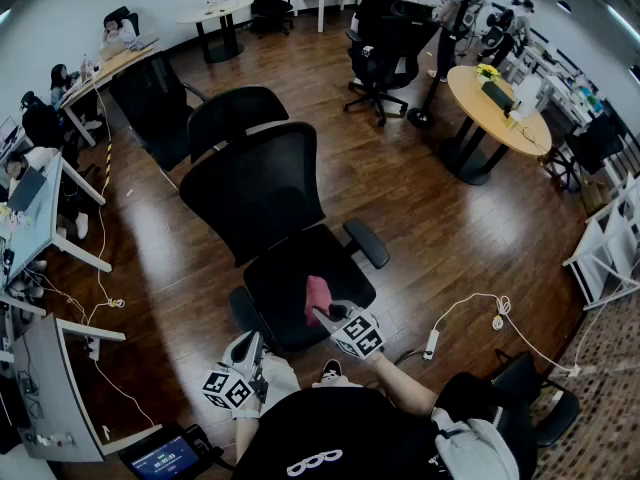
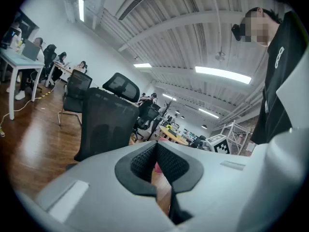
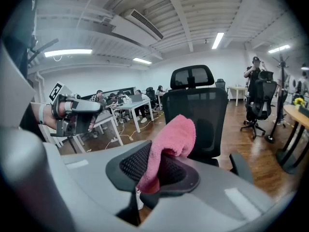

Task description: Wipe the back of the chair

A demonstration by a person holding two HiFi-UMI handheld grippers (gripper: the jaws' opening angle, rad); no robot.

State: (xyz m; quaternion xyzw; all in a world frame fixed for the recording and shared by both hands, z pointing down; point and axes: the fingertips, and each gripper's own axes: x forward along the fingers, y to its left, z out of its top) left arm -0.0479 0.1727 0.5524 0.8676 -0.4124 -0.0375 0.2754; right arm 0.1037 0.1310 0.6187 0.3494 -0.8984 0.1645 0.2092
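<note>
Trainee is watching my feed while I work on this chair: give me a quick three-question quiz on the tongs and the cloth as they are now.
1. Multiple choice: what do the right tongs grip? A) a pink cloth B) a spray bottle C) nothing
2. True or false: the left tongs are clamped on an armrest.
3. Fill in: in the head view the pink cloth shows over the ____, short of the backrest.
Key: 1 A. 2 false: they are shut with nothing between them. 3 seat.
</note>
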